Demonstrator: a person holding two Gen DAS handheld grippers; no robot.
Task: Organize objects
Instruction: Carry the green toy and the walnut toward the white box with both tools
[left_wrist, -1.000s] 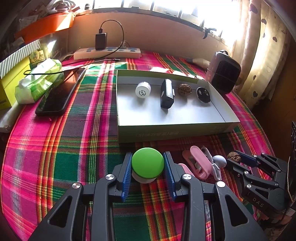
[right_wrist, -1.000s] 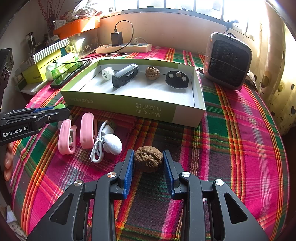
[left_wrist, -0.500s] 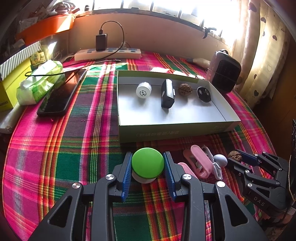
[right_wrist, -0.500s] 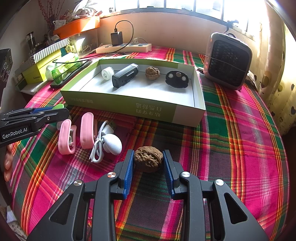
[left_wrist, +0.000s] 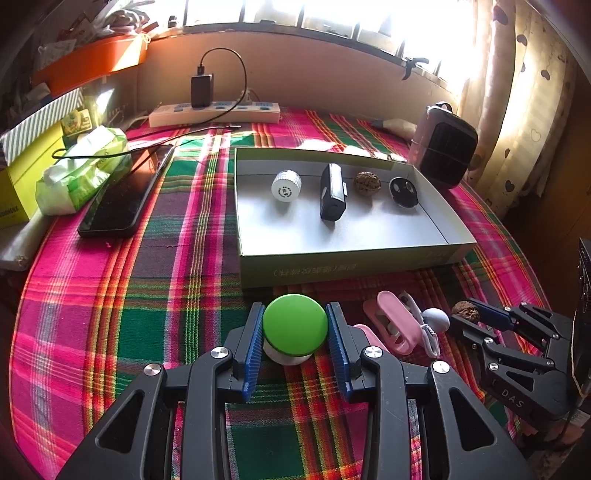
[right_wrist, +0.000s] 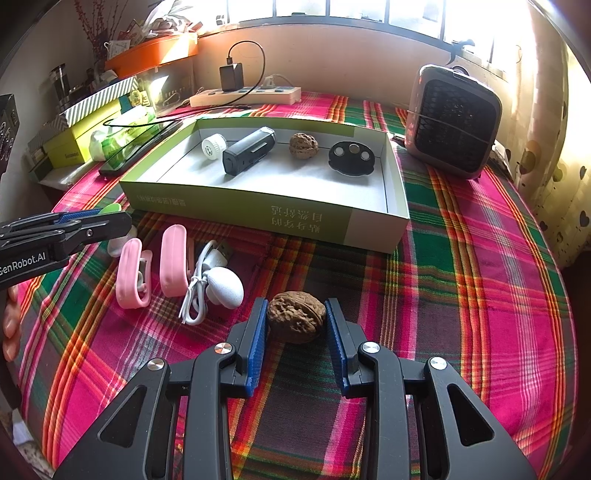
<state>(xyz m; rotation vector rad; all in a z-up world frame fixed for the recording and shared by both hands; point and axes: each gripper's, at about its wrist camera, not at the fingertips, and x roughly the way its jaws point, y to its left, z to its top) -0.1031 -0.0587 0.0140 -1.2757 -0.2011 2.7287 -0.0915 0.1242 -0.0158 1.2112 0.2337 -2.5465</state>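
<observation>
Now left claw (left_wrist: 295, 332) clamps glossy green-capped white knob (left_wrist: 294, 325); right claw (right_wrist: 295, 325) grips wrinkled brown walnut (right_wrist: 295, 316)

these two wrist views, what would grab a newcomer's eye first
The bright green cap clamped in the left gripper stands out, matched by the walnut pinched in the right gripper. Behind them on the loud plaid cloth sits an open box with a second walnut and small items lined up inside.
</observation>
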